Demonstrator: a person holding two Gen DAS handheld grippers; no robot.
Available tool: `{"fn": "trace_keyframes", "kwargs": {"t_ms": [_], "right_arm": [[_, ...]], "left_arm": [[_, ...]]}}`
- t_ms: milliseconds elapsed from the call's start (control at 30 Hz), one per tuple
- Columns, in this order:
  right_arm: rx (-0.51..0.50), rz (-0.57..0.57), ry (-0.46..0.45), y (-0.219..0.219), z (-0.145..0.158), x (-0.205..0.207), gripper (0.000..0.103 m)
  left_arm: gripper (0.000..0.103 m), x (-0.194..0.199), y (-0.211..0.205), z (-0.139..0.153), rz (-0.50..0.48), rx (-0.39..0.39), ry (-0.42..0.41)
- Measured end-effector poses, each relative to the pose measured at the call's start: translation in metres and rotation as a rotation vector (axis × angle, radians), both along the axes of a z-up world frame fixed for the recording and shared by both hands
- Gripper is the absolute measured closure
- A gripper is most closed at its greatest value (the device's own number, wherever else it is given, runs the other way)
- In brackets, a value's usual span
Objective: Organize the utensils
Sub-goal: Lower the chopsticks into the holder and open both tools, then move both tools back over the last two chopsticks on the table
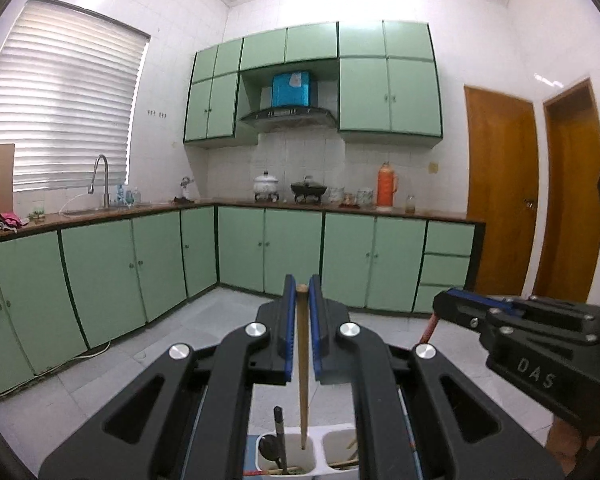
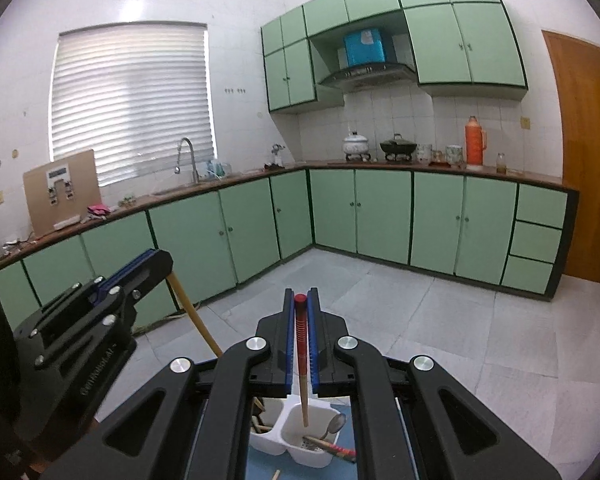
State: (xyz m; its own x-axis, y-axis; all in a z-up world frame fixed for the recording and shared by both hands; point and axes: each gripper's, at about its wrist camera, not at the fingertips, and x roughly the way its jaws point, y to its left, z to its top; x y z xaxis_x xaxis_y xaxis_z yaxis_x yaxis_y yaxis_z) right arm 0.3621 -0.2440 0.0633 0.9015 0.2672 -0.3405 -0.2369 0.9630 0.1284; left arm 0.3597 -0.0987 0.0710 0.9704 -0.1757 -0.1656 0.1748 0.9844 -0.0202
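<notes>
My left gripper [image 1: 302, 286] is shut on a plain wooden chopstick [image 1: 302, 368] that hangs tip-down into the left compartment of a white utensil holder [image 1: 318, 438]. My right gripper [image 2: 300, 296] is shut on a red-topped chopstick [image 2: 301, 360] that hangs over the right compartment of the same holder [image 2: 288, 412]. That compartment holds a metal spoon [image 2: 336, 424] and another red-handled utensil [image 2: 336, 449]. Each gripper shows in the other's view, the right one in the left wrist view [image 1: 450, 300] and the left one in the right wrist view [image 2: 156, 258].
The holder stands on a blue mat [image 2: 268, 460]. Beyond lie a grey tiled floor [image 2: 420, 320], green base cabinets [image 2: 380, 216], a counter with pots and an orange thermos [image 2: 475, 142], a sink tap [image 1: 100, 178] and wooden doors [image 1: 500, 192].
</notes>
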Motion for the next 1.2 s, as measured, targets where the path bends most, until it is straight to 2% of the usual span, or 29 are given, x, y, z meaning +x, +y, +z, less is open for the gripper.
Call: {"fn": "trace_keyframes", "kwargs": {"t_ms": [167,400,600,633,667,700,733,767,1000,1200], "right_arm": [[-0.011,-0.001,0.044,0.005,-0.030,0.017,0.097],[-0.004,-0.002,0.111,0.009,-0.067,0.028,0.097],[-0.020,-0.005,0.157,0.008,-0.084,0.030,0.095],[-0.020,-0.006,0.158,0.008,-0.084,0.028,0.092],[-0.020,-0.009,0.159,0.007,-0.084,0.027,0.085],[-0.017,-0.017,0.157,0.005,-0.083,0.025,0.078],[-0.015,-0.033,0.152,0.002,-0.082,0.021,0.065],[-0.012,-0.044,0.144,0.001,-0.080,0.018,0.061],[-0.007,-0.087,0.061,-0.012,-0.065,-0.025,0.057],[-0.015,-0.109,0.018,-0.012,-0.075,-0.078,0.057]], "left_arm": [[0.097,0.029,-0.002,-0.034,0.011,0.020,0.079],[0.097,0.040,0.002,-0.069,0.019,0.061,0.140],[0.096,0.041,0.010,-0.083,0.012,0.068,0.185],[0.096,0.038,0.013,-0.082,0.010,0.061,0.184],[0.090,0.035,0.015,-0.080,0.007,0.054,0.183],[0.075,0.032,0.018,-0.078,0.007,0.047,0.180],[0.067,0.027,0.021,-0.075,0.009,0.038,0.168],[0.059,0.024,0.022,-0.073,0.011,0.033,0.157],[0.057,-0.018,0.041,-0.059,0.021,-0.005,0.123],[0.051,-0.065,0.052,-0.071,0.032,-0.022,0.148]]}}
